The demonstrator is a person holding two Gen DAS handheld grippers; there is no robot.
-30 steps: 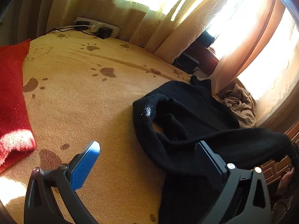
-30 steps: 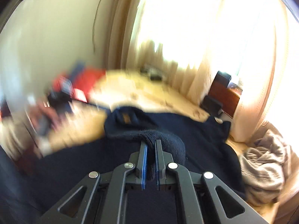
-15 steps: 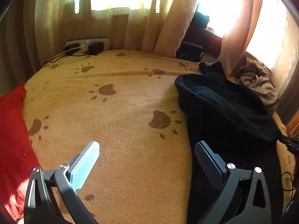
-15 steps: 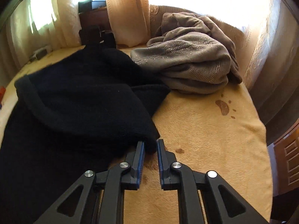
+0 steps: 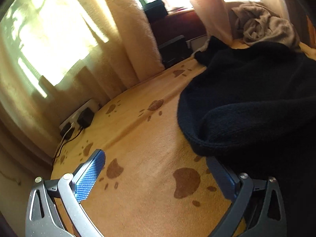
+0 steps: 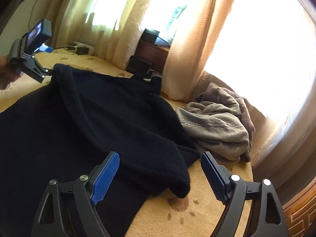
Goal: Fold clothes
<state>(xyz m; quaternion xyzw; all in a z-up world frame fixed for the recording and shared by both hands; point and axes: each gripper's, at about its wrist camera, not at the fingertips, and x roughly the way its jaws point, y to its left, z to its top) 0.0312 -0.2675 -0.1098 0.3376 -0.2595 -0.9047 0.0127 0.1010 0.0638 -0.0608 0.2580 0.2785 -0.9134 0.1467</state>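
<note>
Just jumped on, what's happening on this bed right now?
A person with a gripper in each hand is folding a black sweater on a paw-print blanket. One part of it is folded over the body. Both grippers are open and hold nothing: the right gripper hangs over the sweater's near edge, the left gripper over the blanket beside it. A crumpled grey garment lies unfolded next to the curtain.

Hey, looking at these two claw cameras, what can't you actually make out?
- Black sweater: its lower part runs off both views' edges.
- Gray garment: crumpled, so its type is unclear; partly hidden by the sweater in the left view.
- Outside the windows: washed out by glare.
- Left claw: right finger partly hidden under the sweater.
</note>
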